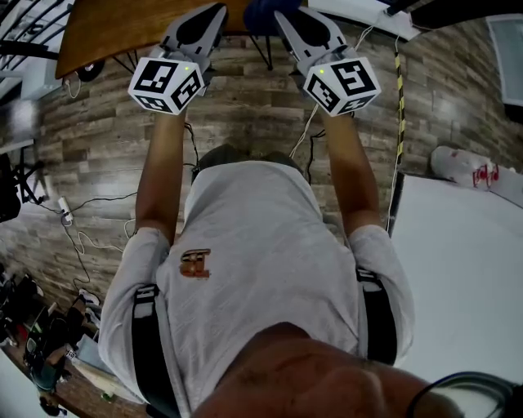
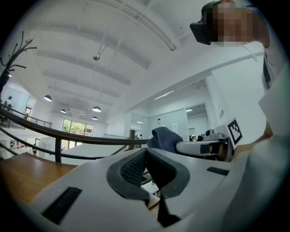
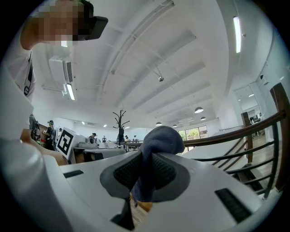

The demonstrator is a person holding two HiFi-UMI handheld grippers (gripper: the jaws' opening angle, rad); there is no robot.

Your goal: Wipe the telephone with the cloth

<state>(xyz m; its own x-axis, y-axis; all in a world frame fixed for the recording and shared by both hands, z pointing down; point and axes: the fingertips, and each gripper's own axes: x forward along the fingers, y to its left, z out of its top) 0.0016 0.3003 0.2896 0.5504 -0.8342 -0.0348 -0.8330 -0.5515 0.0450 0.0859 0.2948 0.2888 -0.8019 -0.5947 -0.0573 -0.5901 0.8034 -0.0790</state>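
Note:
In the head view both grippers are raised in front of my chest, tips toward a wooden tabletop (image 1: 106, 28). My right gripper (image 1: 283, 15) is shut on a dark blue cloth (image 1: 263, 11); in the right gripper view the cloth (image 3: 159, 138) bulges above the pinched pads and hangs below them. My left gripper (image 1: 214, 10) is shut with nothing in it; in its own view the pads (image 2: 136, 165) meet, and the cloth (image 2: 165, 138) shows off to the right. Both gripper cameras point up at the ceiling. No telephone is in view.
Below me is a wood-plank floor (image 1: 245, 114) with loose cables (image 1: 86, 237). A white table (image 1: 466, 277) stands at my right, with a white bag (image 1: 470, 167) beyond it. A dark railing (image 3: 253, 131) and a coat stand (image 3: 120, 124) show in the gripper views.

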